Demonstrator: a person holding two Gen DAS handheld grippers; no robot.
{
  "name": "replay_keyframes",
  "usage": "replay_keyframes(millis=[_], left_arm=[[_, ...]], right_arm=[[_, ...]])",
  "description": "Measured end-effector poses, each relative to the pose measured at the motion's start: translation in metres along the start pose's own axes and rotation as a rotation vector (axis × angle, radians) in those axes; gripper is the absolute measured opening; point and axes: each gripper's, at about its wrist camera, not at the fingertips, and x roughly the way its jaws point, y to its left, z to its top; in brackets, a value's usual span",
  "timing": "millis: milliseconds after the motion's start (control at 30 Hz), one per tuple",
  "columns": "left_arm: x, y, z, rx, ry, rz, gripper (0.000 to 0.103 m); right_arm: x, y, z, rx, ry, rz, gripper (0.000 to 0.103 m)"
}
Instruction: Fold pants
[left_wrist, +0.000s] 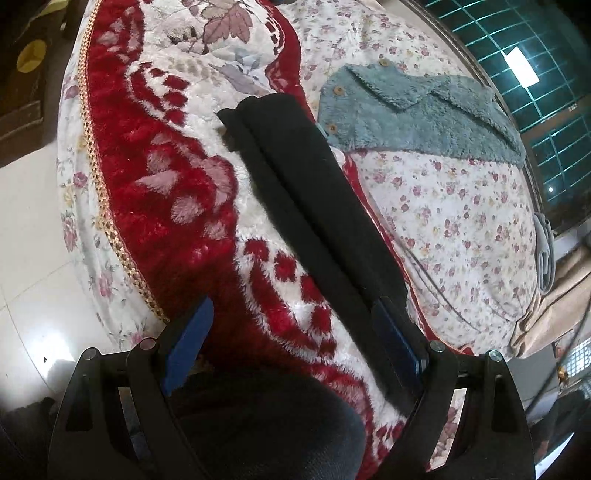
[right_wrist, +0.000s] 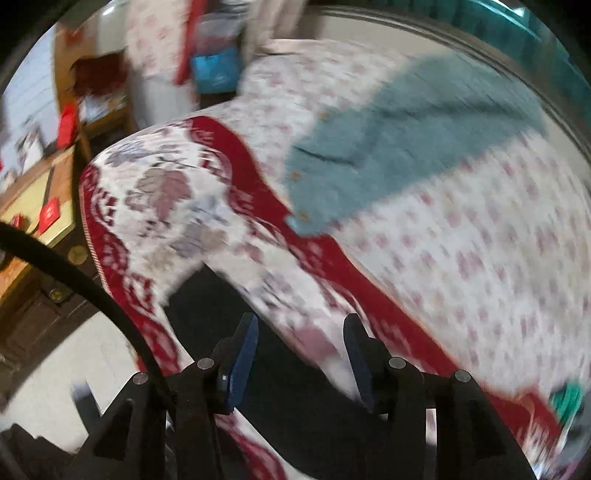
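Black pants (left_wrist: 295, 184) lie on the red and white plush blanket (left_wrist: 177, 184), their legs stacked and running away from me, the cuffs at the far end. My left gripper (left_wrist: 291, 332) is open above the near part of the pants, its right finger at the pants' right edge. In the blurred right wrist view the pants (right_wrist: 295, 406) show as a dark mass under and between the fingers. My right gripper (right_wrist: 301, 354) is open just above them, holding nothing.
A teal fleece jacket (left_wrist: 417, 114) lies on the floral bedsheet (left_wrist: 461, 221) to the right of the pants; it also shows in the right wrist view (right_wrist: 388, 147). The bed edge and tiled floor (left_wrist: 26, 240) are on the left. A wooden desk (right_wrist: 37, 206) stands beyond the bed.
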Motion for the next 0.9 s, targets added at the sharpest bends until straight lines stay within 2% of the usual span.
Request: replay_keyframes(millis=[133,200,233,267,333,400,467,567,633,733,900], left_arm=[[0.002,-0.008,-0.003,0.023,0.004,0.001,0.087],[0.002,-0.01,-0.003,0.032,-0.001,0.003,0.087],[0.003,-0.01,-0.003,0.035,0.0,0.004,0.087],[0.003,-0.01,-0.003,0.038,0.006,0.002,0.087],[0.006,-0.01,-0.002,0.036,0.019,-0.001,0.087],[0.008,-0.007,-0.001,0.024,0.032,-0.001,0.087],[0.009,-0.007,-0.001,0.021,0.038,0.004,0.087],[0.008,-0.01,-0.001,0.035,0.035,0.007,0.087],[0.008,-0.01,-0.001,0.04,0.034,0.008,0.087],[0.008,-0.009,-0.001,0.037,0.039,0.01,0.087],[0.009,-0.008,-0.001,0.03,0.043,0.001,0.087]], right_arm=[[-0.004,-0.096,-0.108,0.247,0.03,0.002,0.046],[-0.003,-0.139,-0.169,0.384,0.042,0.054,0.046],[0.0,-0.164,-0.207,0.474,0.05,0.111,0.046],[0.002,-0.177,-0.231,0.535,0.049,0.145,0.046],[0.004,-0.205,-0.283,0.699,0.02,0.209,0.046],[0.008,-0.229,-0.331,0.896,-0.049,0.274,0.046],[0.015,-0.249,-0.373,1.096,-0.117,0.304,0.046],[0.035,-0.261,-0.408,1.298,-0.163,0.333,0.046],[0.052,-0.264,-0.413,1.336,-0.177,0.399,0.046],[0.072,-0.264,-0.412,1.353,-0.206,0.429,0.046],[0.109,-0.275,-0.425,1.485,-0.226,0.536,0.046]])
